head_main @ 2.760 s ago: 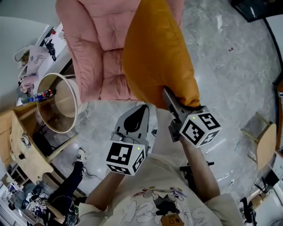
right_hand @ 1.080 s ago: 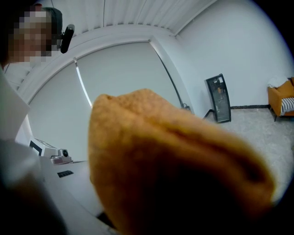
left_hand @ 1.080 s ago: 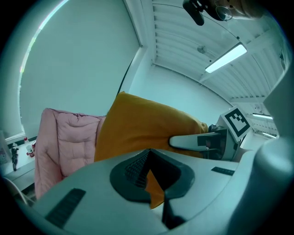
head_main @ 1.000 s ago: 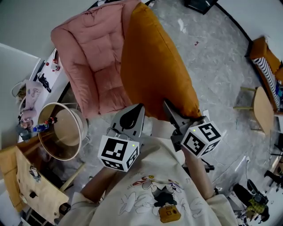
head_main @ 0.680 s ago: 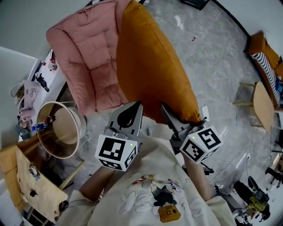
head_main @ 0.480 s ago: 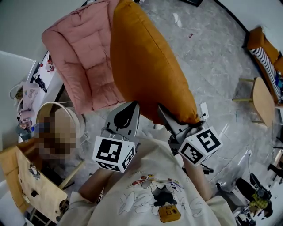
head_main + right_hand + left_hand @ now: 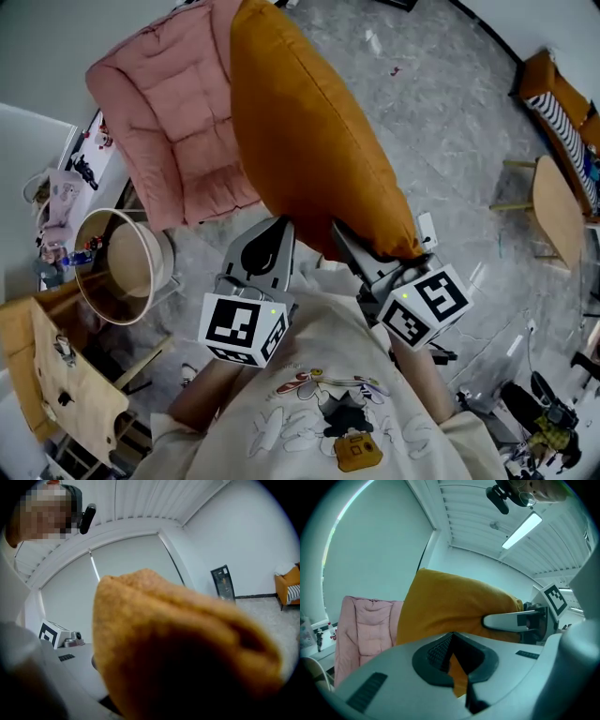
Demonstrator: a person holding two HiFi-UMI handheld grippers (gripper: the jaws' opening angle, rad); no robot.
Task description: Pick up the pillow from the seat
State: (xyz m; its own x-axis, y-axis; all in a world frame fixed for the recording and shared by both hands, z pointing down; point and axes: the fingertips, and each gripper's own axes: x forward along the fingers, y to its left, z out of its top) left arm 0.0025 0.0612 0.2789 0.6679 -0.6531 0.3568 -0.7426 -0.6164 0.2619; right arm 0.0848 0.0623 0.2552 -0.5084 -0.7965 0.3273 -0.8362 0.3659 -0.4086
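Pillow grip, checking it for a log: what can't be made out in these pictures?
Right gripper view: the pillow fills the frame, hiding the jaws of the right claw.
Left gripper view: orange shows between the jaws of the left claw; pinched fabric or pillow beyond, unclear.
Head view: the pillow covers the seat of the pink chair, so contact there is hidden.

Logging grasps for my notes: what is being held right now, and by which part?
The right gripper grips the orange pillow by its bottom corner. The left gripper is shut and holds nothing.
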